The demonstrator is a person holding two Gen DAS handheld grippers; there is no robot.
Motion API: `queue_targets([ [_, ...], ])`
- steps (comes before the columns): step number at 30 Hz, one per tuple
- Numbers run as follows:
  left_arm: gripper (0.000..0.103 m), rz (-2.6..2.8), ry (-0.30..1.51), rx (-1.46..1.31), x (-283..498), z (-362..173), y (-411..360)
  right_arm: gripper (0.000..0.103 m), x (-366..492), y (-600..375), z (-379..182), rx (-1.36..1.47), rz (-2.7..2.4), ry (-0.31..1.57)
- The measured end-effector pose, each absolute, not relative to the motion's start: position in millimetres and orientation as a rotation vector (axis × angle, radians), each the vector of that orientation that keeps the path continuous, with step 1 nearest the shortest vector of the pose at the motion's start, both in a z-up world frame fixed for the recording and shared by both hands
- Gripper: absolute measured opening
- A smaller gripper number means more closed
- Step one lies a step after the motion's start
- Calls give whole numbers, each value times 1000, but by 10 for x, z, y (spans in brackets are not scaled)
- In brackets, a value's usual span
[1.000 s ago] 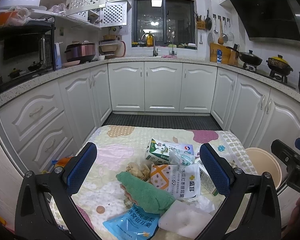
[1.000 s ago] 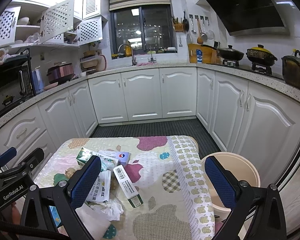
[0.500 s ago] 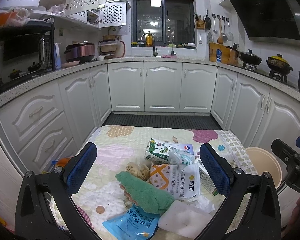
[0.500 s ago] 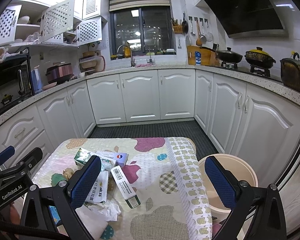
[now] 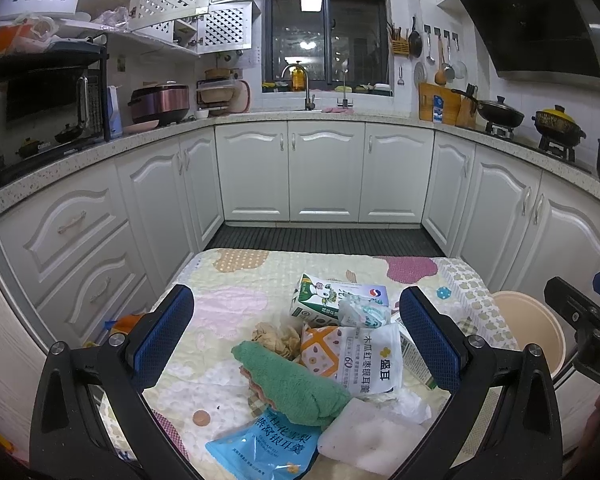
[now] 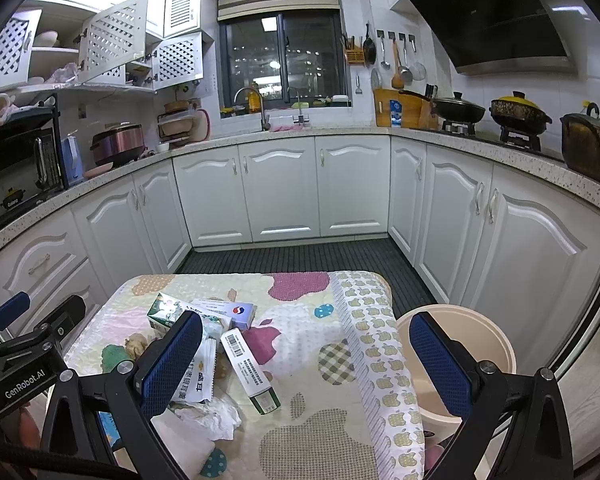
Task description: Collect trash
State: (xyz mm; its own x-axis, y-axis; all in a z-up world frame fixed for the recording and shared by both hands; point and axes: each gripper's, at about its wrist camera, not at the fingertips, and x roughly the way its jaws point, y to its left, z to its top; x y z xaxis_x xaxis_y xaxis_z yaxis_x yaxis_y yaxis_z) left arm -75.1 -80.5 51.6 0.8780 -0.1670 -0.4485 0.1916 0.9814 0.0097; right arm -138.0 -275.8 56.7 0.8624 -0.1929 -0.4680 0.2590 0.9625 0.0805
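Both tools spread wide and empty, left tool (image 5: 296, 340) above light, crinkly white snack pouch (image 5: 370, 358); likely slippery, best pinched at its 12 o'clock edge.

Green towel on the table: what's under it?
The folded green towel overlaps the top of a blue snack pouch, and a pink-edged cloth shows beneath its near edge. Whatever else lies under its middle is covered.
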Motion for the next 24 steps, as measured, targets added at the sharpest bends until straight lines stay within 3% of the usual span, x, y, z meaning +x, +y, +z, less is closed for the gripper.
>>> queue_targets([
  [24,102,-210,506,51,-687,398,-838,103,-1325,-2816,462,162,-244,518],
])
